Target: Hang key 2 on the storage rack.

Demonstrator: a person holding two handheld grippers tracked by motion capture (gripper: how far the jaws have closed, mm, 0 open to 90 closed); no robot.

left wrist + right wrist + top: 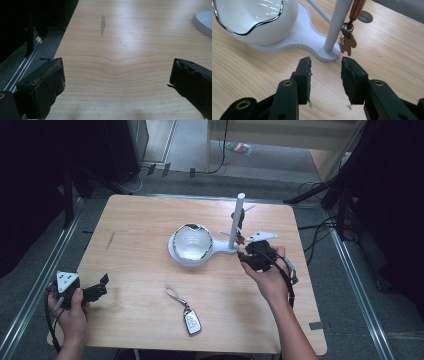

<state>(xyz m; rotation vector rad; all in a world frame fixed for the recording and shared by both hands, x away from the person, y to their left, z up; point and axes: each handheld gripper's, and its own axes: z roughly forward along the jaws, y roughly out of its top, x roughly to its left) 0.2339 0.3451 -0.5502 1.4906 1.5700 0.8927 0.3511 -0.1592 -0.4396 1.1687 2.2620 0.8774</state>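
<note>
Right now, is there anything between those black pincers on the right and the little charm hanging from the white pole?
Nothing visible blocks it. The right gripper has open, empty jaws aimed at the small charm, which hangs beside the white pole. Between them lies bare table and the low edge of the stand's base; the pole sits just left of the charm.

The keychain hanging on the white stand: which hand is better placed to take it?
Probably the right. The right gripper sits open just before the keychain on the white stand. The left gripper waits at the table's near-left corner, far off.
</note>
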